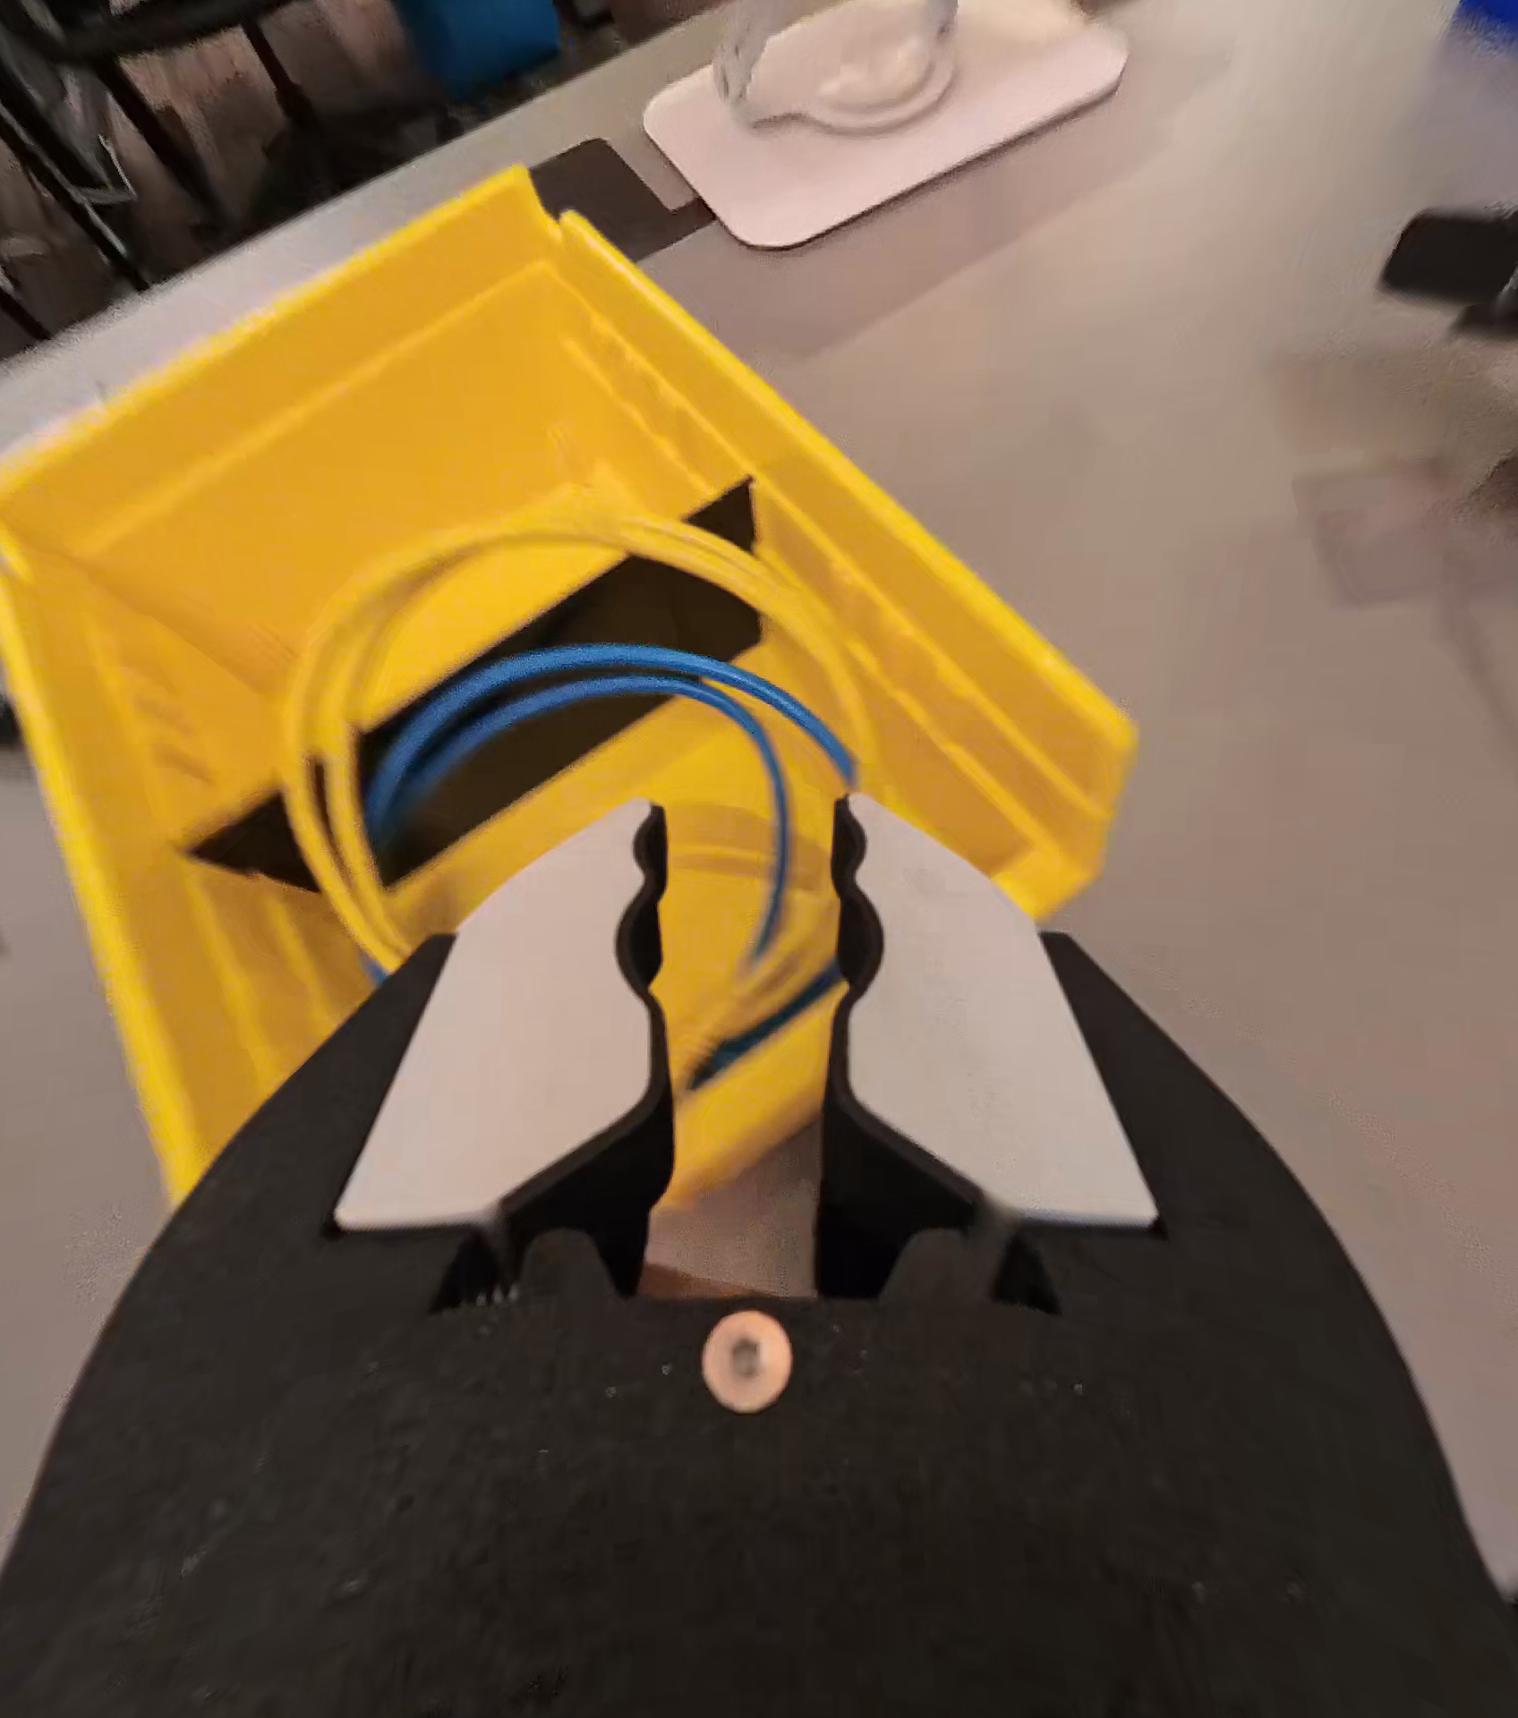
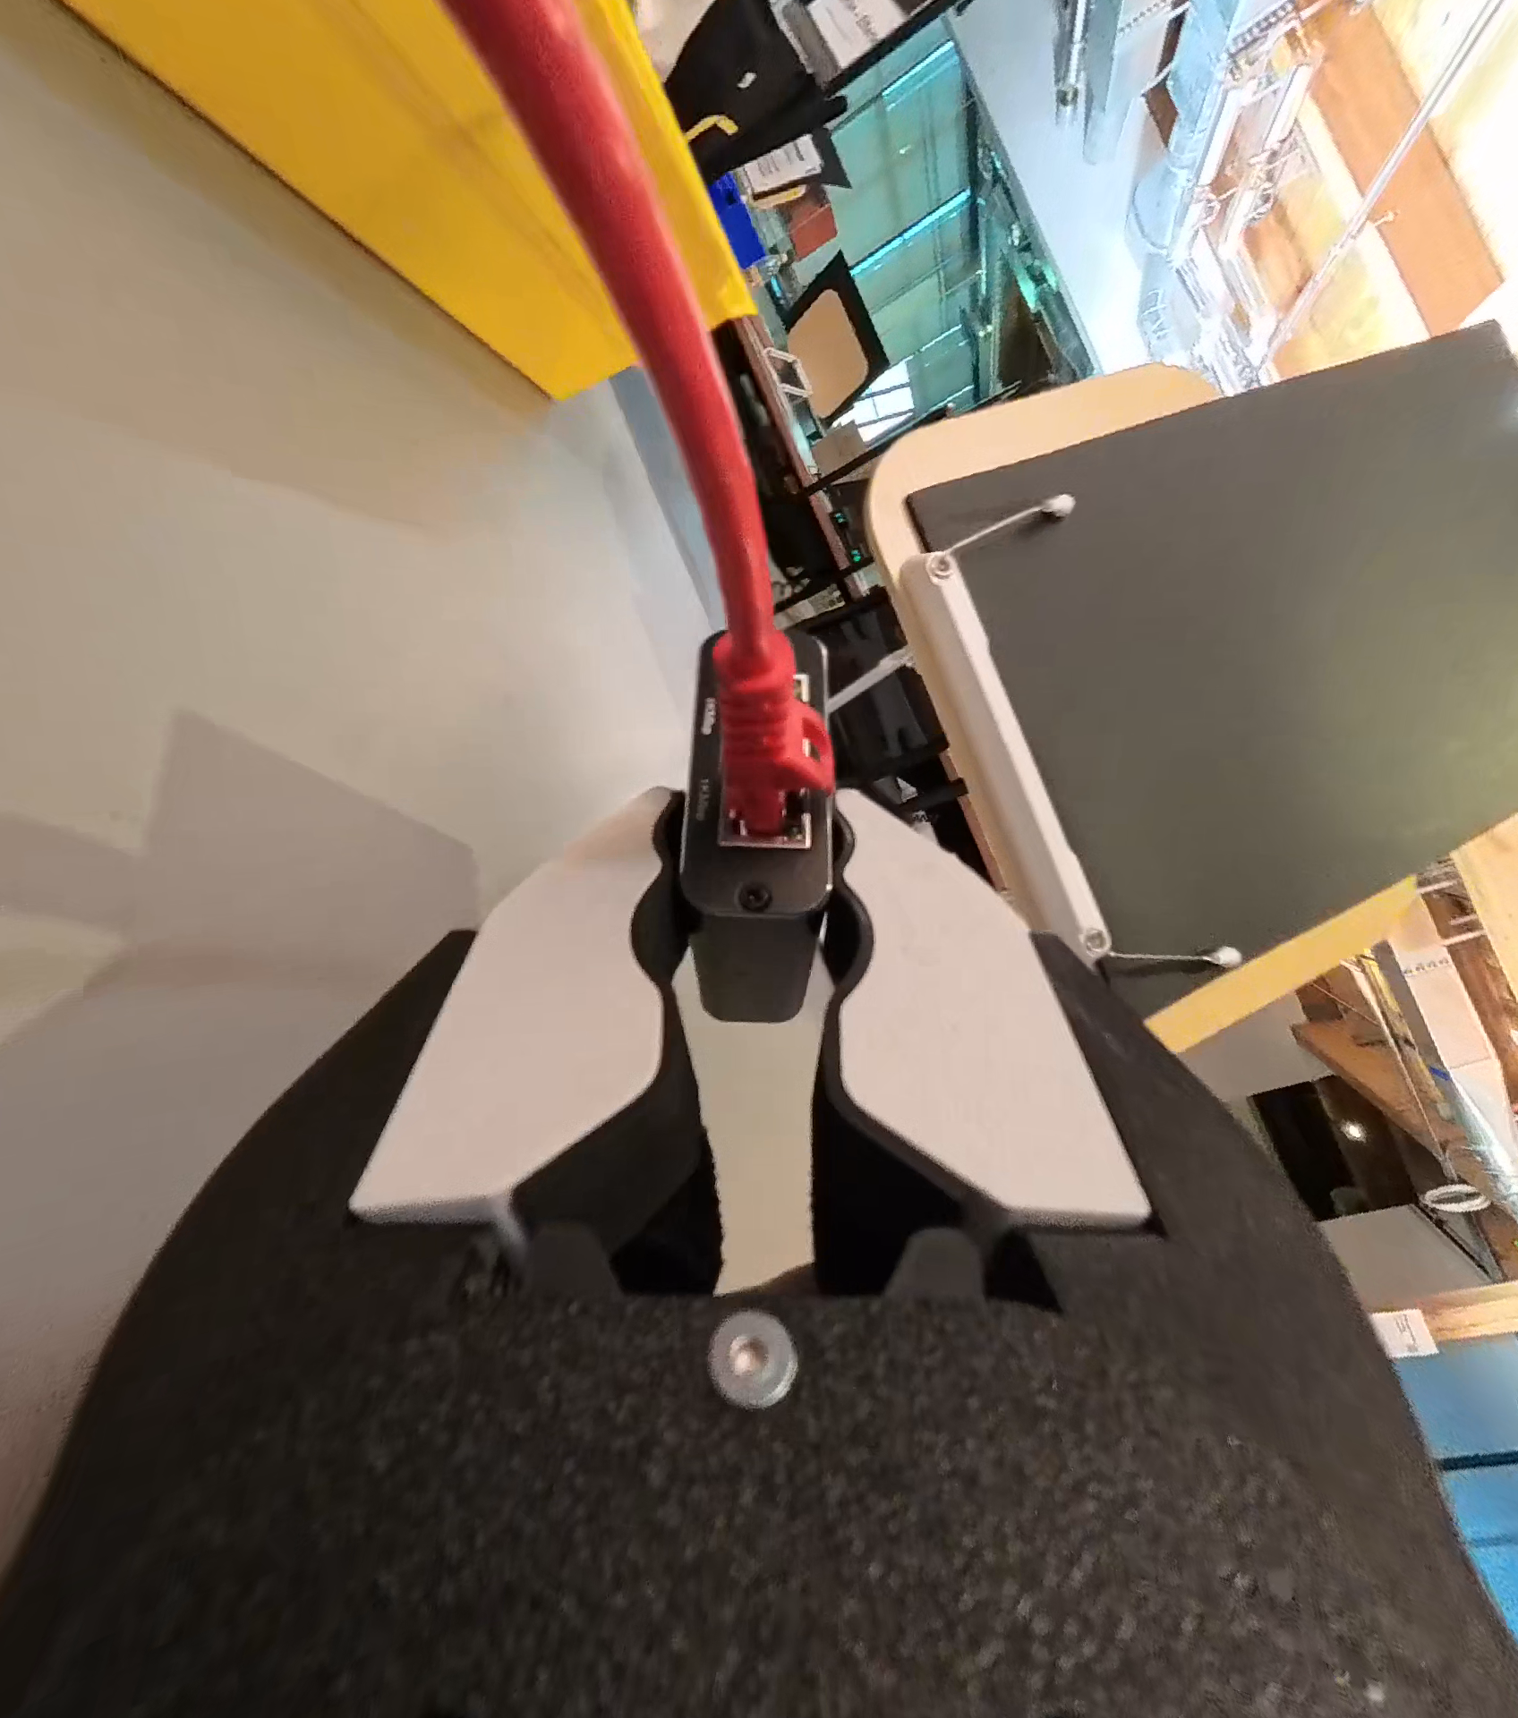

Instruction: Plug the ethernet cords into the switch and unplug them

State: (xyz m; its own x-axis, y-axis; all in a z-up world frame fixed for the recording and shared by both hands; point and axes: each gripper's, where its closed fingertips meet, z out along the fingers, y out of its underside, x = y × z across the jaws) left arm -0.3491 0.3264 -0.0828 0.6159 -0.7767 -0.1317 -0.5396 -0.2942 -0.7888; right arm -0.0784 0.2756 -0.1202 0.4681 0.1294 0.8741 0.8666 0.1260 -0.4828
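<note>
right gripper (image 2: 751, 869) pinches the black switch (image 2: 760, 892) by its sides, fingers pressed onto the body. red cord (image 2: 690, 372) is plugged into the port nearest the grip, plug (image 2: 765, 744) looks seated, cable runs up past the yellow bin (image 2: 420, 186)

left gripper (image 1: 751, 818) hangs spread w/ nothing between its fingers, over the bin (image 1: 290, 483) on the grey table (image 1: 1202, 744), where blue cord (image 1: 588, 669) & yellow cord (image 1: 551, 539) lie coiled. left view is blurry, can't see their plug ends

risks, imo: grip is only on the switch's narrow sides, so pulling or pushing a plug could twist it out of the fingers. red cable looks taut-ish, tugging may drag the switch. coiled cords may snag each other or the bin wall when one gets lifted. unplugging w/o pressing the latch tab would jam
</note>
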